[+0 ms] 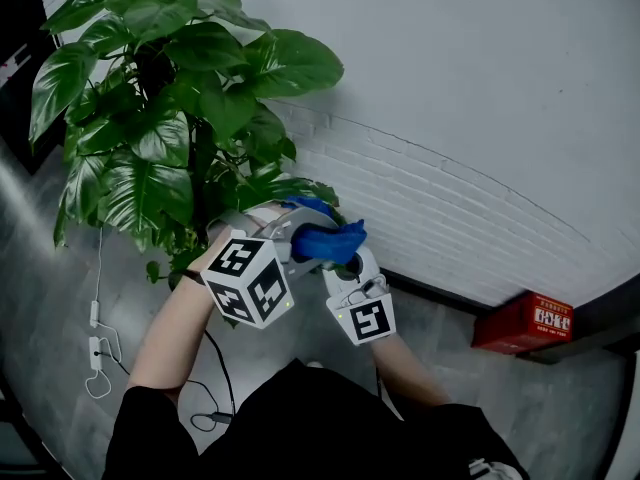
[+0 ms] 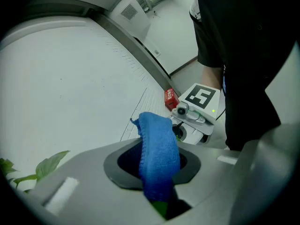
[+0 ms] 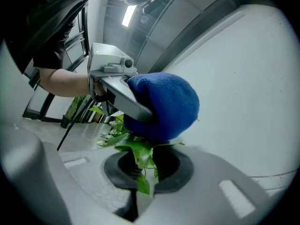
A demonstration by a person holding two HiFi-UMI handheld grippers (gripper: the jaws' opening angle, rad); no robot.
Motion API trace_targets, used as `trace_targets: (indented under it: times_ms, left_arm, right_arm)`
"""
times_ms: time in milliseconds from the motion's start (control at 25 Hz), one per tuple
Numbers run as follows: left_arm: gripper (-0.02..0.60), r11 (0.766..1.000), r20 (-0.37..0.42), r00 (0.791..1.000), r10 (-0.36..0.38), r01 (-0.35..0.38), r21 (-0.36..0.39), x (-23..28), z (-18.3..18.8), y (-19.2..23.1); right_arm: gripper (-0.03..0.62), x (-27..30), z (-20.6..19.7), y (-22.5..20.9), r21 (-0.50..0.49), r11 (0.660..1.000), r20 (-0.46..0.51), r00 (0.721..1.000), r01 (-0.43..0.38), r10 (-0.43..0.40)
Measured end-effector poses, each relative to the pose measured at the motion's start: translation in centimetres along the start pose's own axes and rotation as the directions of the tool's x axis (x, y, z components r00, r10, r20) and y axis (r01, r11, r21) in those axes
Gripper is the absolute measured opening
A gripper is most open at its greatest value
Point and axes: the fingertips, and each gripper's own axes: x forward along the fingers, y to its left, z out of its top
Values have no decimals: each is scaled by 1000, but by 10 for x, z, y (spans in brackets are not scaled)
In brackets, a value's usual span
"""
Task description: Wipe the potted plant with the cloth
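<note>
Beside white brick wall (image 1: 420,208), grey floor (image 1: 50,308), left fingers (image 2: 93,175) clamping cloth (image 2: 159,149), right fingers (image 3: 211,168) clamping leaf (image 3: 138,153).

Grey floor (image 1: 40,268): white cable (image 1: 97,351), red box (image 1: 523,323).

Light: cool, even, fairly dim; ceiling strip light (image 3: 127,14) glares overhead. Gripper views: fisheye bending, black vignetted corners, soft foreground. Head view sharp

Leafy potted plant (image 1: 160,118) at far left; blue cloth (image 1: 328,240) at its lower right edge.
Plant upright, leaves broad, glossy, dark green; cloth bunched, pinched in the left gripper (image 2: 159,186), pressed on a low leaf (image 3: 140,151) clamped by the right gripper (image 3: 140,172).
</note>
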Motion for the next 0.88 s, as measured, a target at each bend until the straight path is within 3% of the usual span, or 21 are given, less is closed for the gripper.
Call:
trace_targets:
  times_ms: [240, 440, 520, 600, 720, 800, 880]
  left_arm:
    - [87, 1000, 35, 999, -13, 14, -16, 0, 9, -4]
    - [86, 990, 186, 981, -51, 74, -120, -10, 26, -13]
    - [87, 983, 234, 972, -31, 72, -168, -18, 27, -10]
    - [87, 976, 252, 967, 46, 11, -219, -29, 24, 4]
    - [87, 946, 199, 952, 233, -174, -274, -56, 14, 42]
    - [87, 904, 96, 934, 344, -301, -305, -71, -4, 68]
    - [87, 851, -50, 914, 403, -394, -347, -77, -34, 91]
  right_arm:
    - [15, -4, 2, 1, 5, 1000, 1, 1000, 4, -4]
    - [15, -6, 2, 4, 13, 1000, 3, 1000, 2, -2]
    - [15, -6, 1, 5, 7, 1000, 0, 1000, -1, 1]
    - [15, -6, 1, 6, -3, 1000, -9, 1000, -5, 5]
    - [15, -5, 5, 8, -17, 1000, -15, 1000, -13, 13]
    - [15, -5, 9, 9, -19, 1000, -11, 1000, -12, 12]
    - [15, -5, 13, 9, -18, 1000, 0, 1000, -7, 7]
